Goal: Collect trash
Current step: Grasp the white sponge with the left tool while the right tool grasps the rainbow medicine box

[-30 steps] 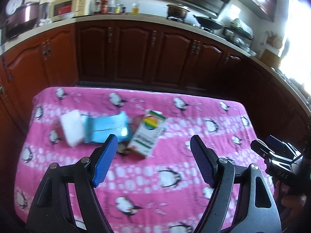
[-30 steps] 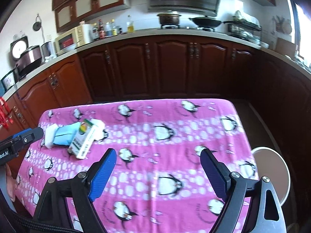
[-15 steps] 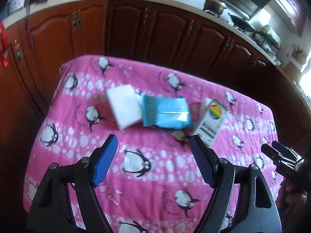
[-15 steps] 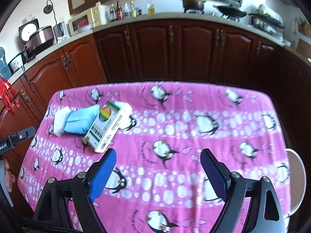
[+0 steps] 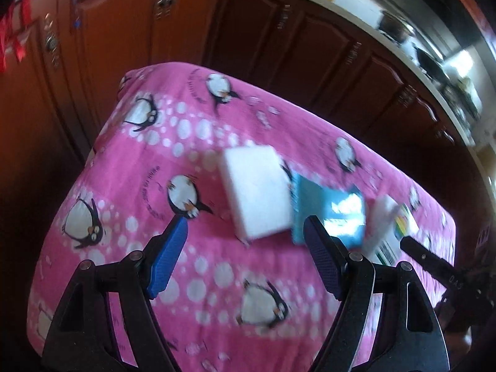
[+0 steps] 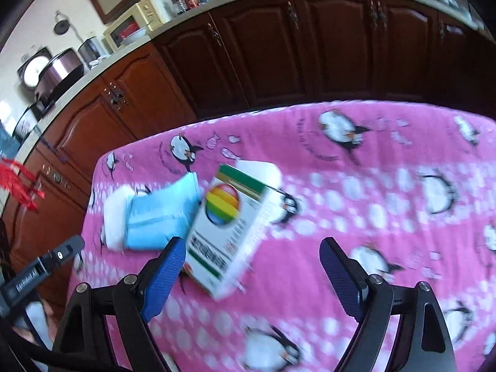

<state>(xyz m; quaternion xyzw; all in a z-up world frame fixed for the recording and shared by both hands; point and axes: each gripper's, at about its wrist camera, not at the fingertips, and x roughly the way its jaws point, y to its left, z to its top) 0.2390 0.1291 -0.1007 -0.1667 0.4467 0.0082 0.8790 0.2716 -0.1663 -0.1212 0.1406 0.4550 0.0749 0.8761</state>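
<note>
Cloth (image 5: 192,248): pink, with rows of white dots and black-and-white penguins, orange beaks.
Block (image 5: 255,192): plain white.
Pouch (image 6: 161,217): light blue, glossy; teal in the left wrist view.
Box (image 6: 226,226): white, green bands top and bottom, round rainbow emblem in red, yellow, green, blue; dark print.
Left gripper (image 5: 245,241): black frame, blue pads.
Right gripper (image 6: 251,260): black frame, blue pads.
Cabinets (image 6: 279,49): dark reddish-brown wood.
Microwave (image 6: 136,23): cream.

left tool (image 5: 245,231) lower, nearer white block (image 5: 255,193), right tool (image 6: 251,252) closer to rainbow box (image 6: 228,226)
</note>
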